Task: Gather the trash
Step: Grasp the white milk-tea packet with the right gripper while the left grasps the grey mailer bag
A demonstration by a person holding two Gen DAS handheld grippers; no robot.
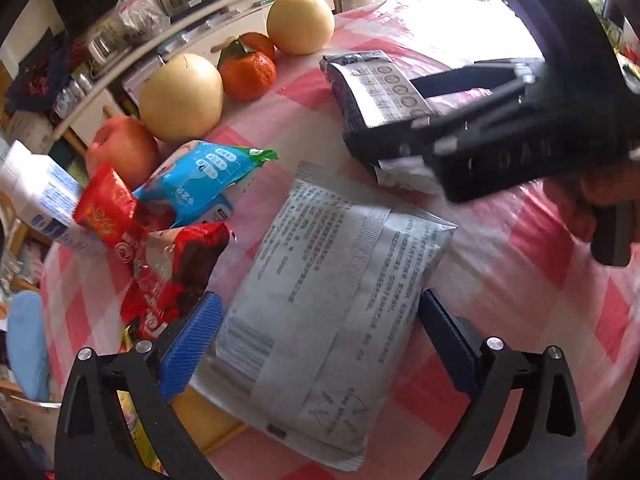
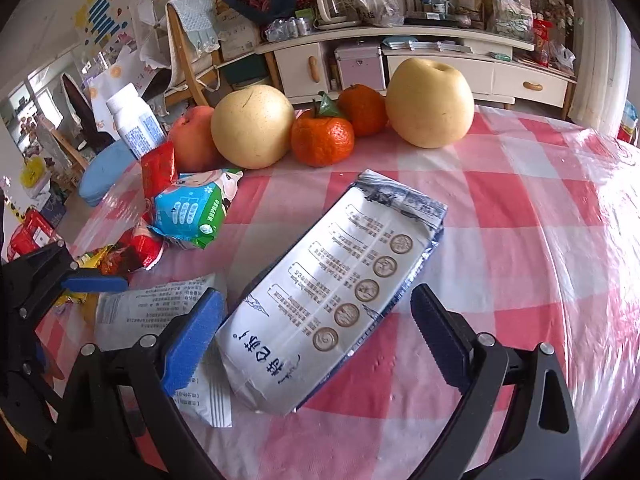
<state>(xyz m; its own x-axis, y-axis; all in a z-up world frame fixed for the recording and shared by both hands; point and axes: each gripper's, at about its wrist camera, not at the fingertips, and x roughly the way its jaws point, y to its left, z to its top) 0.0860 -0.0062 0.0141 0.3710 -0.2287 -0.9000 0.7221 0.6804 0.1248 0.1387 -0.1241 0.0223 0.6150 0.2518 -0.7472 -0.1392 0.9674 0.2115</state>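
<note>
On the pink checked table [image 2: 520, 200], both grippers are lining up on wrappers, and closing comes next. At lower centre of each wrist view, the left gripper [image 1: 320, 336] spreads wide around the grey packet [image 1: 320, 300]; the right gripper [image 2: 316, 328] straddles the silver pouch [image 2: 336, 296], pads apart, neither pressing.

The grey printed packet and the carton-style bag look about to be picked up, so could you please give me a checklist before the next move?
1. Left gripper open: ok.
2. Grey printed packet between its fingers: ok.
3. Right gripper open: ok.
4. Carton-style bag between its fingers: ok.
5. Bag overlaps the packet: not ok.
6. Fruit, such as the tangerine, clear of both: ok.
</note>
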